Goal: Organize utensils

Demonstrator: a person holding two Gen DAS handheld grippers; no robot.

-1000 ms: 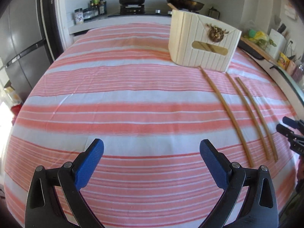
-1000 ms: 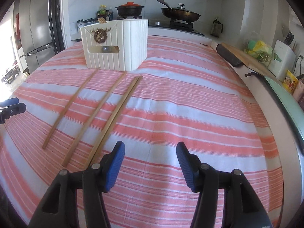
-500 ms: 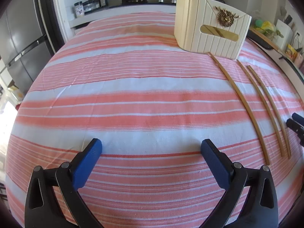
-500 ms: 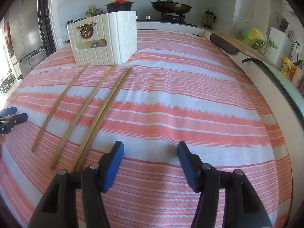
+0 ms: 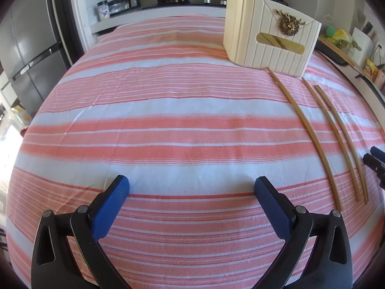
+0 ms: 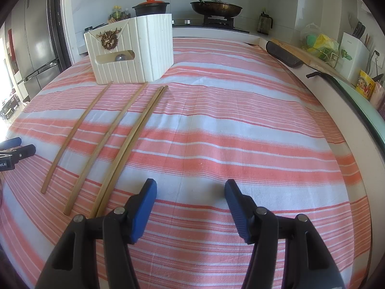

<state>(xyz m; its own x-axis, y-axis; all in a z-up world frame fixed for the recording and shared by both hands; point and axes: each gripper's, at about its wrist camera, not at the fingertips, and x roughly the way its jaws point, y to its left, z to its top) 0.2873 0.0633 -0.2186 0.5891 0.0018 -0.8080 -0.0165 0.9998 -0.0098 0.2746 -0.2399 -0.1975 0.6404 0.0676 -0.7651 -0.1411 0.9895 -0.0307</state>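
Several long bamboo chopsticks [image 6: 109, 134] lie side by side on the pink striped tablecloth [image 6: 228, 130], running from a white ribbed utensil box [image 6: 134, 53] toward me. In the left wrist view the same chopsticks [image 5: 310, 134] lie at the right, below the box [image 5: 269, 43], which holds more sticks behind its slot. My left gripper [image 5: 191, 187] hovers open over bare cloth, left of the chopsticks. My right gripper [image 6: 190, 190] is open too, with nothing between its fingers, just right of the nearest chopstick ends. Each gripper's tip shows at the other view's edge.
Behind the table runs a counter with a stove, a black pot with a red lid [image 6: 150, 6] and a frying pan [image 6: 215, 6]. A fridge [image 5: 26, 48] stands at the left. The right counter holds a cutting board [image 6: 305, 53], a knife block and bags.
Both views shifted slightly: they tilted down half a second ago and have come back up a little. The chopsticks and box have not moved. Both grippers stay open.
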